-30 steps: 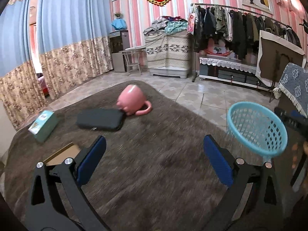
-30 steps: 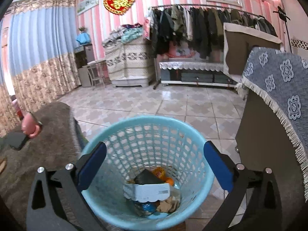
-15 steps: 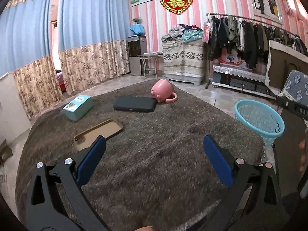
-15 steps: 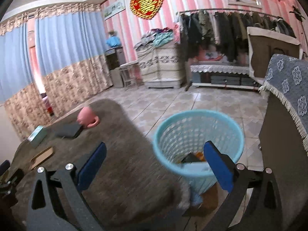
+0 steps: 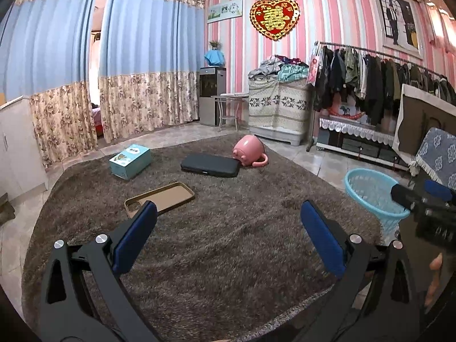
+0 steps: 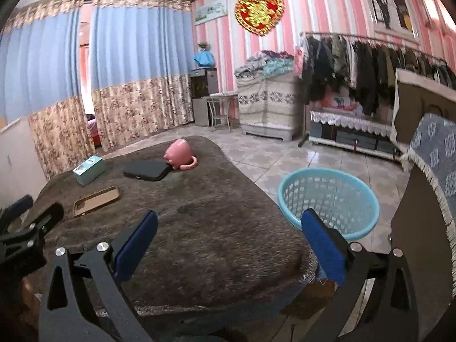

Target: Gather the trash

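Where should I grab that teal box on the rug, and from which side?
Take the teal box across its two long side walls, coming down from above with the left gripper, which is open. It lies flat with its broad face up, apart from the phone case, so the narrow width probably fits the jaws.

Both grippers pulling back & up vs 1 s ago. Right gripper [image 6: 228, 242] was directly over the blue basket [image 6: 327, 196] looking at trash inside; now it's retreating over the brown-covered table [image 6: 213, 228], basket sliding off to its right, contents no longer visible. Left gripper [image 5: 228, 233] is backing away too: pink mug [image 5: 249, 155], black case [image 5: 211, 165], teal box [image 5: 131, 161] shrinking in view, tan phone case [image 5: 162, 196] coming fully into frame. Right gripper showing at left view's right edge.
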`<action>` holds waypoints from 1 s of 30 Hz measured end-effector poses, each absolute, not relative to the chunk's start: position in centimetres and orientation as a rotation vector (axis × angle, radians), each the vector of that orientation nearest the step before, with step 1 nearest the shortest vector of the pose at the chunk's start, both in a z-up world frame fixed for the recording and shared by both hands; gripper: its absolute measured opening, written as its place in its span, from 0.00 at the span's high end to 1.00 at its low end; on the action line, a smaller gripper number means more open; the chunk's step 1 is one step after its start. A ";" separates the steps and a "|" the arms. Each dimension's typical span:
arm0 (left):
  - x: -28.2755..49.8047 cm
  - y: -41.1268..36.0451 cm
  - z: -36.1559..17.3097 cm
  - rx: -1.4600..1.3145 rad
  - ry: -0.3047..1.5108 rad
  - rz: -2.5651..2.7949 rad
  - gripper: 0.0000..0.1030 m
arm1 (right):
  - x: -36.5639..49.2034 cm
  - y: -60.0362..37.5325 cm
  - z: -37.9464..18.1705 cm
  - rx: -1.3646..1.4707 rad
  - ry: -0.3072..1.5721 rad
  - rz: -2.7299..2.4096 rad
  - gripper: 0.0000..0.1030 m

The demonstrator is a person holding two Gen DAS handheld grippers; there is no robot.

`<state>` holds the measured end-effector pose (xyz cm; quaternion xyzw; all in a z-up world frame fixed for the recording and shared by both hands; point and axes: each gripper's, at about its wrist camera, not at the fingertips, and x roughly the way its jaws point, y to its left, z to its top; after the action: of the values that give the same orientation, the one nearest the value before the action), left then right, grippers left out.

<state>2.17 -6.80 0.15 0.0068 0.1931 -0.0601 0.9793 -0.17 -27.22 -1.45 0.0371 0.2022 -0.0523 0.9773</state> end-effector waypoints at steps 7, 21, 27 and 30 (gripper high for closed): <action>1.8 -6.8 0.4 0.016 0.373 -0.119 0.05 | -1.2 -24.6 -0.6 0.009 0.362 -0.079 0.04; 1.1 -6.4 0.7 0.009 0.366 -0.133 0.05 | -1.2 -24.1 -1.0 -0.002 0.360 -0.091 0.04; 1.0 -6.3 0.4 0.001 0.380 -0.139 0.05 | -1.3 -24.5 -1.2 0.012 0.364 -0.106 0.04; 0.9 -6.3 0.4 0.003 0.375 -0.137 0.05 | -1.4 -24.5 -1.3 0.010 0.359 -0.112 0.04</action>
<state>0.95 -6.32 0.37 0.0013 0.1863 -0.0679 0.9801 -1.37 -24.50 -1.25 0.0048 0.1783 -0.0557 0.9824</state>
